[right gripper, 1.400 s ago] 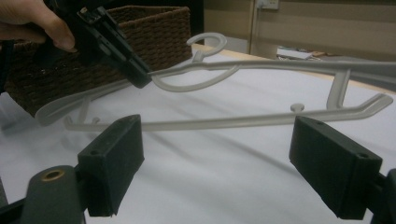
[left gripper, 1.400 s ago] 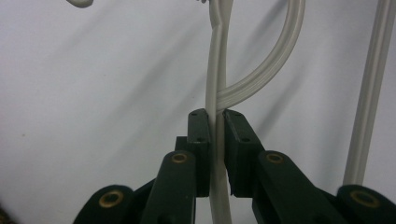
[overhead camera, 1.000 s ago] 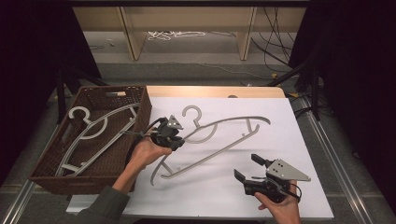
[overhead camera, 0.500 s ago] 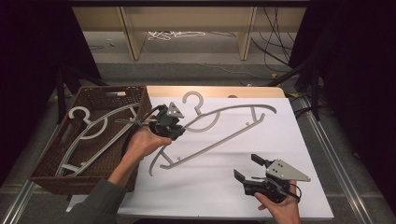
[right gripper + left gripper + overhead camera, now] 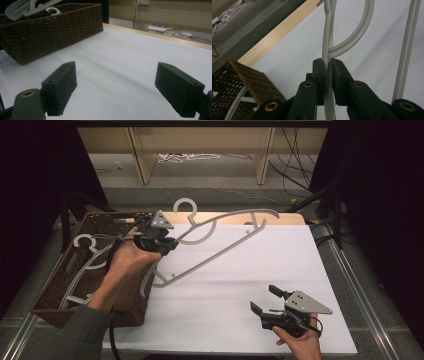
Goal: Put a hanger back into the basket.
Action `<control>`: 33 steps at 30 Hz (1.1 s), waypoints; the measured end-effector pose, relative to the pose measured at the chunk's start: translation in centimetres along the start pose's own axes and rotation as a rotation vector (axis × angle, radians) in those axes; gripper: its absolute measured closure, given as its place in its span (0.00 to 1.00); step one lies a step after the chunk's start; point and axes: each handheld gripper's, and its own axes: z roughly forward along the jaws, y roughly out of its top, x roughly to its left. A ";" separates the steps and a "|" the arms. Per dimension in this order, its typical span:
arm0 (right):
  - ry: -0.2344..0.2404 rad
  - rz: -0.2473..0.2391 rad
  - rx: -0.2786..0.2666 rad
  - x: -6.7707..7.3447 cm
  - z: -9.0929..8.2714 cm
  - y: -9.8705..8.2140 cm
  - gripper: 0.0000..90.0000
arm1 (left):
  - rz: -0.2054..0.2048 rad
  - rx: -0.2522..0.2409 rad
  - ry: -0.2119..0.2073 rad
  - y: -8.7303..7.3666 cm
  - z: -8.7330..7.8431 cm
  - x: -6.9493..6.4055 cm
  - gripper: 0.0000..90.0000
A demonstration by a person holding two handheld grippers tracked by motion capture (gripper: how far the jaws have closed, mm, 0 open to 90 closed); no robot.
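No readable text, labels, brands, numbers or signs on anything in view.

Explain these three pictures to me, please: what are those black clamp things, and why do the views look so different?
No robot arm here: a person holds a hand-operated clamp, called a gripper, in each hand. The high view looks down on the table, with its white cover, from above the person's side. The other two come from small cameras riding on the grippers, looking along their black jaws.

The left gripper is shut on a grey plastic hanger; its own view shows the pads pinching the hanger's thin bar. The hanger is off the table, beside a brown wicker basket holding another hanger. The right gripper sits near the front edge, jaws open, holding nothing.
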 end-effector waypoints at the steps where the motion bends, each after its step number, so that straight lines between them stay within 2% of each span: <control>1: 0.001 0.005 0.006 0.0 0.0 0.0 0.21 | -0.008 -0.004 0.011 -0.2 -0.4 0.4 0.91; 4: -0.001 -0.001 -0.001 0.0 0.0 0.0 0.21 | -0.033 -0.012 0.046 -1.0 -1.4 1.6 0.91; 6: 0.000 0.005 0.005 0.0 0.0 0.0 0.21 | -0.045 -0.012 0.046 -1.8 -1.9 2.6 0.91; 12: 0.015 0.001 0.005 0.0 0.1 0.0 0.21 | -0.105 -0.004 0.092 -4.7 -2.9 5.2 0.91; 14: 0.002 0.001 0.003 0.0 0.1 0.0 0.21 | -0.125 0.007 0.097 -5.7 -3.1 6.0 0.91; 15: 0.000 0.003 0.011 0.0 0.0 0.0 0.21 | -0.120 0.002 0.100 -6.1 -3.2 6.5 0.91; 16: 0.011 0.010 -0.008 0.0 0.2 -0.1 0.21 | -0.133 0.001 0.103 -6.5 -3.3 6.9 0.91; 18: 0.012 0.013 -0.009 0.0 0.2 -0.1 0.21 | -0.152 -0.003 0.115 -7.2 -3.6 7.6 0.91; 19: 0.010 0.011 -0.009 0.0 0.2 -0.1 0.21 | -0.145 0.008 0.123 -7.5 -3.9 8.1 0.91; 20: 0.001 0.004 0.013 0.0 0.1 -0.1 0.21 | -0.166 -0.002 0.144 -8.0 -4.1 8.5 0.91; 23: 0.001 0.005 0.013 0.0 0.1 -0.1 0.21 | -0.191 0.006 0.160 -9.0 -4.8 9.5 0.91; 27: 0.000 0.005 0.013 0.0 0.1 -0.1 0.21 | -0.215 0.014 0.206 -10.4 -5.6 10.4 0.91; 33: -0.001 0.005 0.013 0.0 0.1 -0.1 0.21 | -0.265 0.028 0.233 -12.5 -6.0 11.7 0.91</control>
